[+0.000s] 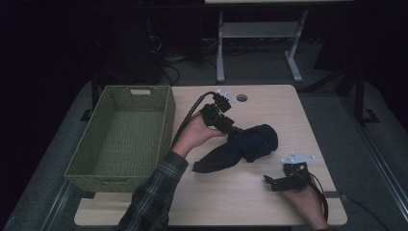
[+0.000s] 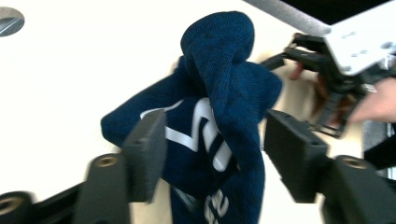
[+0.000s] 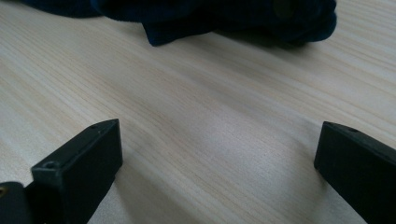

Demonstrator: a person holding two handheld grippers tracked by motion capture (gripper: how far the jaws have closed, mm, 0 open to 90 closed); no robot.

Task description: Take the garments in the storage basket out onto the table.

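At the middle of the pale wooden surface (image 1: 269, 103) lies a dark navy knitted garment with white lettering (image 1: 243, 147), bunched in a heap with one flatter end trailing toward the person. We judge the work in hand to be gathering this garment, probably for the green woven basket (image 1: 122, 139) that stands just beside it on the left.

In the left gripper view, the left gripper (image 2: 212, 154) has its jaws on either side of the cloth, half open, and the fabric sits between them; a gap shows at the right-hand pad, so we read this as a straddle and not yet a pinch. The right gripper (image 1: 270, 182) rests low on the surface, near the garment's right side and apart from it, with its jaws spread wide and nothing between them.

To do this step well, we would close the left gripper on a thick fold rather than a single loose layer, so the cloth does not slip out when lifted. We would also bring the right gripper to the trailing end, since a limp tail may drag over the basket's rim.
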